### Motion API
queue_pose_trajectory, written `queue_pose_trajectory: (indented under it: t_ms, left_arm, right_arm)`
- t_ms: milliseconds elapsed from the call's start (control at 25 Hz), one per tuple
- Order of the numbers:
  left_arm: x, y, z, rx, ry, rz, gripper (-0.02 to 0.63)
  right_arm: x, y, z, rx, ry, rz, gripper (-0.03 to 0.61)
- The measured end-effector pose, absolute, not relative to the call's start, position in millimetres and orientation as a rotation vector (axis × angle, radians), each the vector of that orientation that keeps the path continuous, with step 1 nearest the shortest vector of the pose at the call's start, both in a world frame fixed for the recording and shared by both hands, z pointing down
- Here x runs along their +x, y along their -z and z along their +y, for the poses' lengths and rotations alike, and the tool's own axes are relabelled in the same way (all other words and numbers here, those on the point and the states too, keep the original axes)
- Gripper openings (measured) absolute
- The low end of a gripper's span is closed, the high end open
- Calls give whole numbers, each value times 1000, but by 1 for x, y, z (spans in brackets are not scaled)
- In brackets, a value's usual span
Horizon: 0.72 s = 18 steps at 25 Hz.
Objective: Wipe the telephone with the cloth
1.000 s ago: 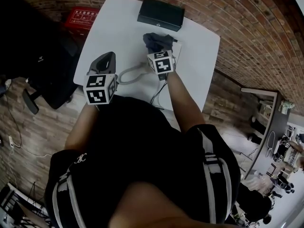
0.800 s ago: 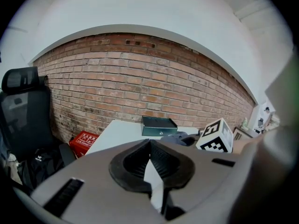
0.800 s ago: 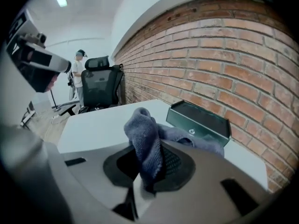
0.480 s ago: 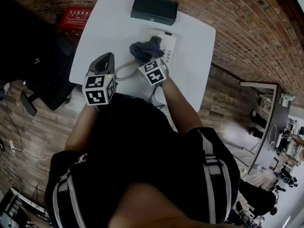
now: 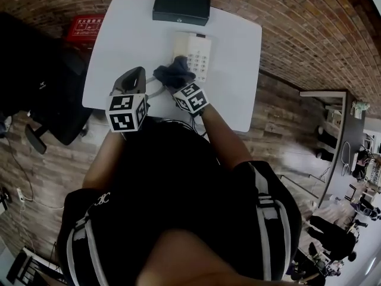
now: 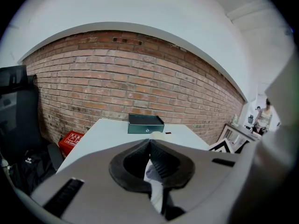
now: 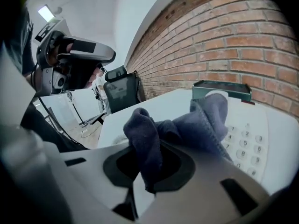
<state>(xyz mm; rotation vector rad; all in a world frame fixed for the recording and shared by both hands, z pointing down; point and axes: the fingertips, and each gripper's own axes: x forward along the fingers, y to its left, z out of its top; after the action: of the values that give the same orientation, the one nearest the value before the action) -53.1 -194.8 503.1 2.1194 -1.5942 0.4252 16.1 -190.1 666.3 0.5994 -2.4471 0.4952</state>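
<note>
Clamping cloth (image 5: 174, 74) at telephone (image 5: 194, 53), right gripper (image 7: 145, 174) jaws; left gripper (image 6: 150, 144) jaws pressed together; dark box (image 5: 181, 7) beyond.

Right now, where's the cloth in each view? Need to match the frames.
Head view: cloth at centre, bunched on the near-left corner of the telephone.
Left gripper view: not in it.
Right gripper view: cloth at centre, clamped in the right gripper, beside the keypad.
Shared landmark: dark box at the table's far edge, also at and.
</note>
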Motion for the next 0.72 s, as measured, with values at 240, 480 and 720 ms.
queue_pose_trajectory:
  t_ms: [240,480,720]
  left_arm:
    - [-39,-500,-197,2161,-434,-1564,2]
    - [-28,-501,-199,2189,-459,-1536,2]
    - [-15,-501,-203,2226,-475,-1497,2]
  right_arm:
    - [43,-678,-175,620,-618,-2429,37]
    - [88,-696,-177,784,-691,-2323,38]
    - [123,-700,-180,906,-712,-2265,38]
